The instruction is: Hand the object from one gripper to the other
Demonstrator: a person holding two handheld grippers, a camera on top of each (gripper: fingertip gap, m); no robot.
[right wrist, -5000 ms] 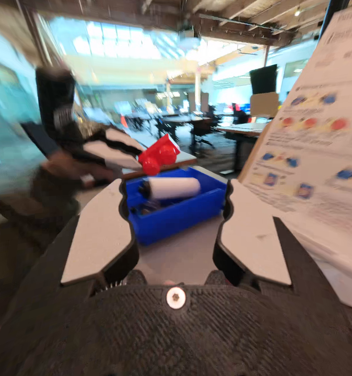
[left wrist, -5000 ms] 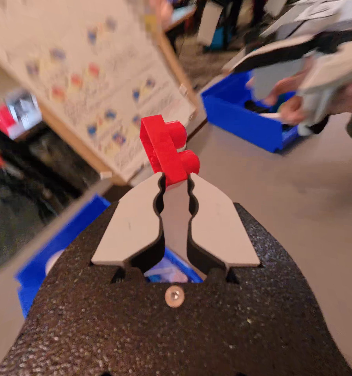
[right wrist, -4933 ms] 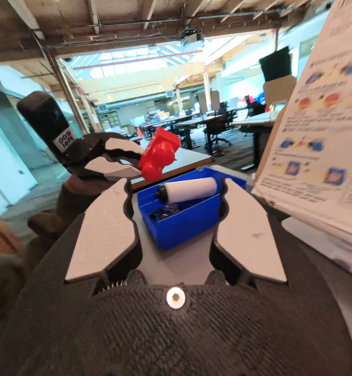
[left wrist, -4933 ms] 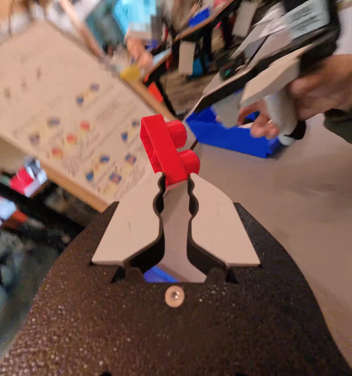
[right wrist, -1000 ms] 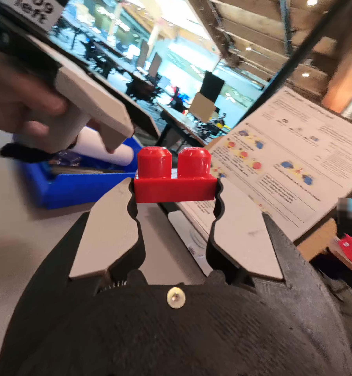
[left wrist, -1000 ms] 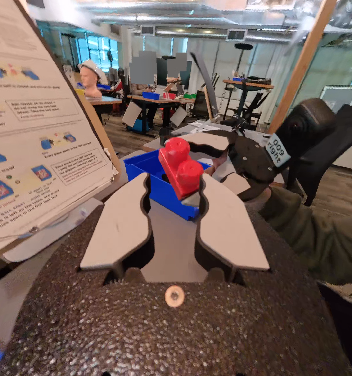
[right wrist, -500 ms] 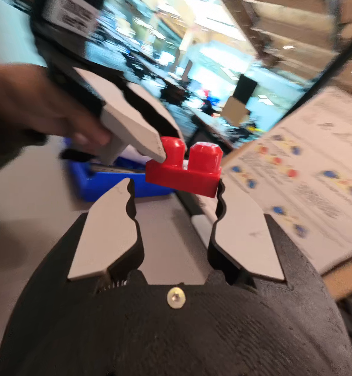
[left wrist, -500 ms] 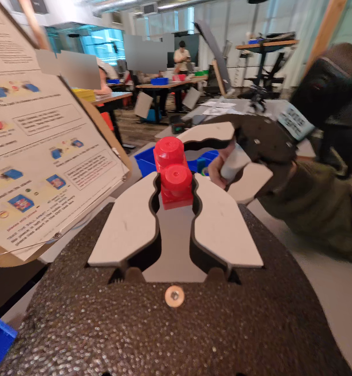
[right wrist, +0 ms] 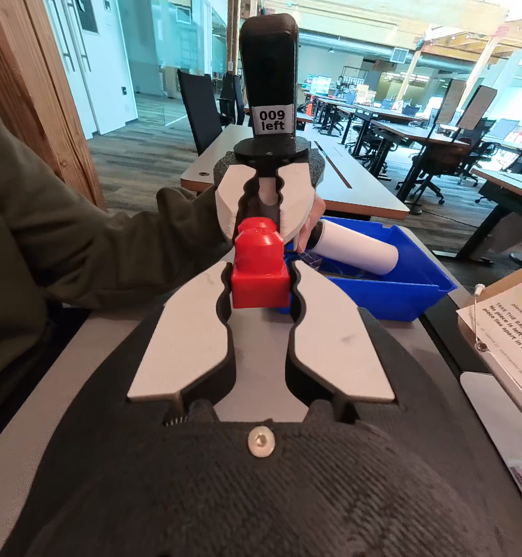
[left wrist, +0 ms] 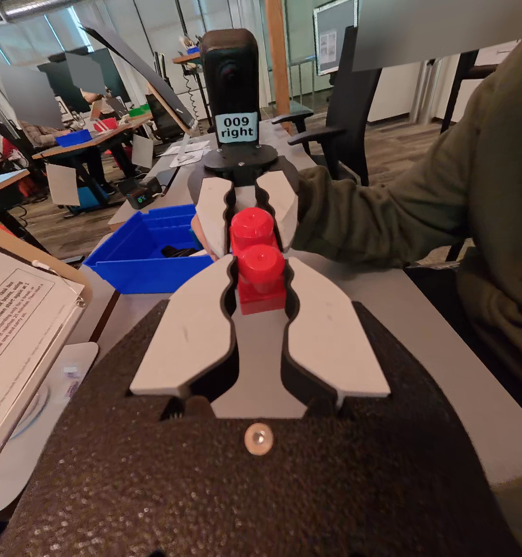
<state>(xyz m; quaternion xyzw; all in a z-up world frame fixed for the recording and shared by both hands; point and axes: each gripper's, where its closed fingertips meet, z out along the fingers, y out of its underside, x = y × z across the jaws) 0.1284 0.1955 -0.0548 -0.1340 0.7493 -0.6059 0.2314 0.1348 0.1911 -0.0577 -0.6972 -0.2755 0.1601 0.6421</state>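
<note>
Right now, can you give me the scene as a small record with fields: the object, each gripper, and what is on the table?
object: red brick, two studs, held above the table
left gripper: closed on the brick's near end
right gripper: closed on the opposite end
handover: both grip it, neither has let go
table: grey, holds a blue bin
bin contents: white cylinder, dark items

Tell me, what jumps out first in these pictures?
A bright red toy brick sits dead centre, pinched at one end by the left gripper and at the other by the right gripper, which face each other nose to nose. Behind them, a blue bin holds a white roll.
</note>
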